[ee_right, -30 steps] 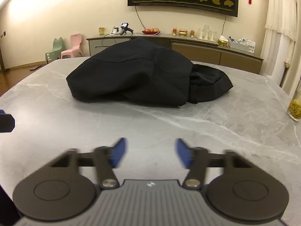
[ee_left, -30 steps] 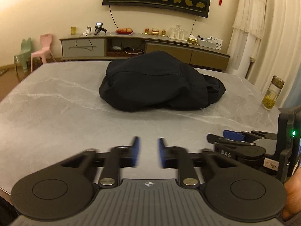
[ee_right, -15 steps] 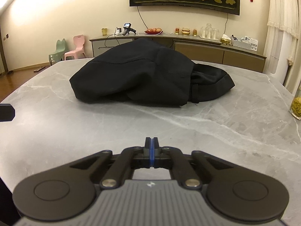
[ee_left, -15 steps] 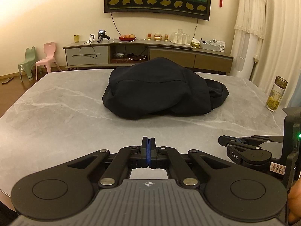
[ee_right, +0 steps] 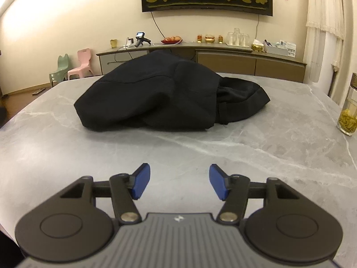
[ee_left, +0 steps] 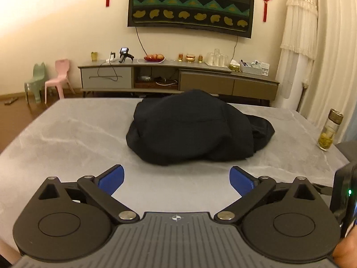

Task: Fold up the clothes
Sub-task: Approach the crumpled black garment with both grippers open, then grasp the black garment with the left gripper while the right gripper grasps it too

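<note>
A grey marble-patterned table (ee_left: 67, 138) fills the foreground of a living room, with a low sideboard (ee_left: 178, 78) along the far wall beneath a dark wall-mounted screen (ee_left: 189, 2). At the centre of the table lies the job in hand: a black garment (ee_left: 191, 131), heaped in a rounded mound with a looser, darker bundle of cloth spilling out at its right end. Nothing has been smoothed or folded yet.

Well short of the heap, over bare tabletop, the left gripper (ee_left: 177, 179) has just swung its blue pads wide apart, with nothing between them. The right gripper (ee_right: 179, 184) has likewise just been opening, its pads parted less widely and also empty. Neither touches the cloth. A glass bottle (ee_left: 330, 130) of yellowish contents stands near the table's right edge, clear of the garment.

The fabric looks soft, limp and fairly thick, so it would likely sag and drag rather than hold any shape when lifted, though it seems light enough for two pinches. The nearest hem along the front of the mound, and the seamed edge at the right where the layers meet, appear the surest places to take hold. A shallow bite on a single layer could slip free.
</note>
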`<control>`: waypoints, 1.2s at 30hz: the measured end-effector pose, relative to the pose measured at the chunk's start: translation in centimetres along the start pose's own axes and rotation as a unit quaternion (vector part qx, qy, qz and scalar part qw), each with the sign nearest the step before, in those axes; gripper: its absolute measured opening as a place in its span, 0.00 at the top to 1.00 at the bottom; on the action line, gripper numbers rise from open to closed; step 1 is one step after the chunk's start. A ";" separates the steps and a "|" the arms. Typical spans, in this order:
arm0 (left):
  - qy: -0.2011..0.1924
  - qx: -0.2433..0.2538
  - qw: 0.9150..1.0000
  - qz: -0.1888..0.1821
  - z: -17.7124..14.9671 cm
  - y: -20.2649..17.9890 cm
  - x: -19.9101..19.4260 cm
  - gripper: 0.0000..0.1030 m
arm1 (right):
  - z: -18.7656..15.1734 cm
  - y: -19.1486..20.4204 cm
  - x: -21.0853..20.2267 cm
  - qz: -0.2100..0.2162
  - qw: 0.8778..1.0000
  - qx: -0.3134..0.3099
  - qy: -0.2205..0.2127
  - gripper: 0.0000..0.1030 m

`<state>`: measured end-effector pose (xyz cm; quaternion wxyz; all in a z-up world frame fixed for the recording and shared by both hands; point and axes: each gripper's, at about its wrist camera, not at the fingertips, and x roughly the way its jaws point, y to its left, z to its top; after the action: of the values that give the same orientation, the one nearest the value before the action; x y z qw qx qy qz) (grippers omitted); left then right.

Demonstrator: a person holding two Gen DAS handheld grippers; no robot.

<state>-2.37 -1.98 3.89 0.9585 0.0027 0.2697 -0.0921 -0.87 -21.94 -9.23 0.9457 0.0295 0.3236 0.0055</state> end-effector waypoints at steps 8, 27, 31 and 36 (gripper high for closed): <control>0.029 0.042 0.998 0.039 2.2 2.8 8.1 0.01 | 2.5 -0.4 3.0 -0.006 0.999 0.005 0.033 0.29; 0.034 -0.028 0.999 0.022 8.4 10.0 24.6 0.86 | 14.7 -5.7 14.5 0.105 0.993 0.057 0.023 0.91; -0.037 -0.080 0.995 0.047 11.3 14.6 21.3 0.86 | 12.5 1.2 5.6 0.297 0.951 -0.083 -0.022 0.91; 0.016 -0.056 0.998 0.025 9.0 15.6 22.1 0.80 | 6.3 5.0 8.4 0.257 0.946 -0.185 0.074 0.51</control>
<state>23.52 8.98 -0.59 0.9548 -0.0425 0.2893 -0.0529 9.68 -16.99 -9.14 0.8745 -0.0640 0.3678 0.3097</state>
